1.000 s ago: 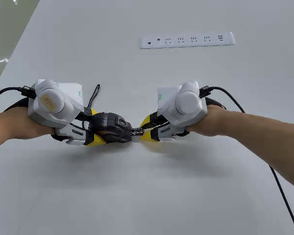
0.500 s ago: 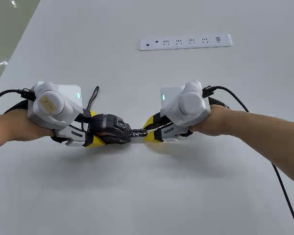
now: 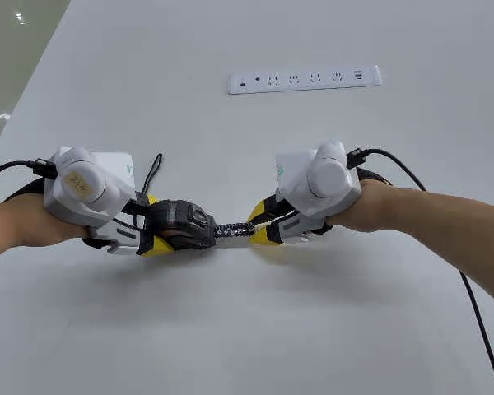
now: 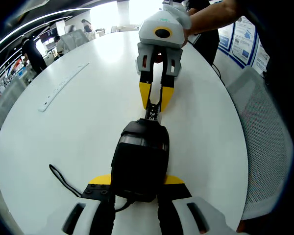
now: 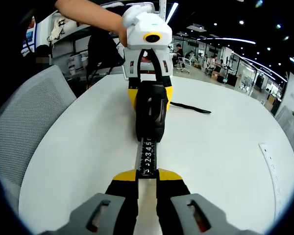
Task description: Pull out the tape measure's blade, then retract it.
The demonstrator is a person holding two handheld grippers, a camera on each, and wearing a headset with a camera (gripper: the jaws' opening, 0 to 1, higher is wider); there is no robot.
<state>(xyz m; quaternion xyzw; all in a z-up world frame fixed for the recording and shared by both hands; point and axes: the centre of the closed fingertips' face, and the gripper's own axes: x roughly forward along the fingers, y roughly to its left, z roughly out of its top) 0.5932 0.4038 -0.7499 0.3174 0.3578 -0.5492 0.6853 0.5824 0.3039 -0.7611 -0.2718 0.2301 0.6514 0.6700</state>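
Note:
A black tape measure rests on the white table, its case held by my left gripper, whose yellow-tipped jaws are shut on it. The case sits between those jaws in the left gripper view. A short length of black blade with white numbers runs right from the case to my right gripper, which is shut on the blade's end. In the right gripper view the blade leads from the jaws to the case. A black wrist strap trails from the case.
A white power strip lies farther back on the table. A black cable trails from the right gripper along the person's forearm. The table edge and green floor are at the far left. Mesh chairs stand around the table.
The right gripper has drawn away to the right and the gap between the grippers has widened. More blade now shows between the case and the right jaws.

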